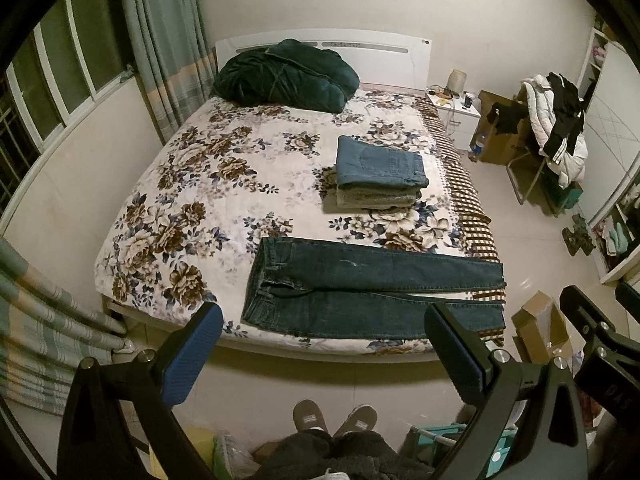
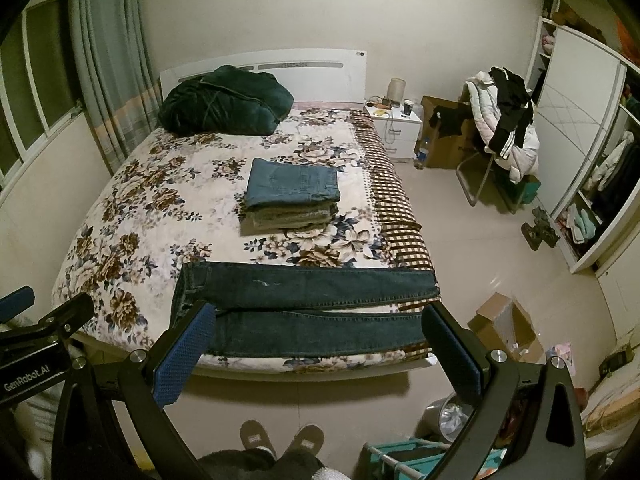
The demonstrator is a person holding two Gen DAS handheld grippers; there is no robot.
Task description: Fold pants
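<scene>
Dark blue jeans (image 1: 360, 288) lie flat across the near edge of the floral bed (image 1: 192, 184), waist to the left, legs to the right; they also show in the right wrist view (image 2: 304, 304). A stack of folded pants (image 1: 380, 176) sits mid-bed, also in the right wrist view (image 2: 292, 196). My left gripper (image 1: 324, 344) is open and empty, held above the floor in front of the bed. My right gripper (image 2: 316, 344) is open and empty, in front of the jeans' near leg.
A dark green quilt (image 1: 280, 76) lies by the headboard. A nightstand (image 2: 394, 128), cardboard boxes (image 2: 504, 328), a chair heaped with clothes (image 2: 504, 124) and a wardrobe (image 2: 580, 140) stand to the right. Curtains (image 1: 160, 40) hang left. The person's slippers (image 1: 336, 420) are on the floor below.
</scene>
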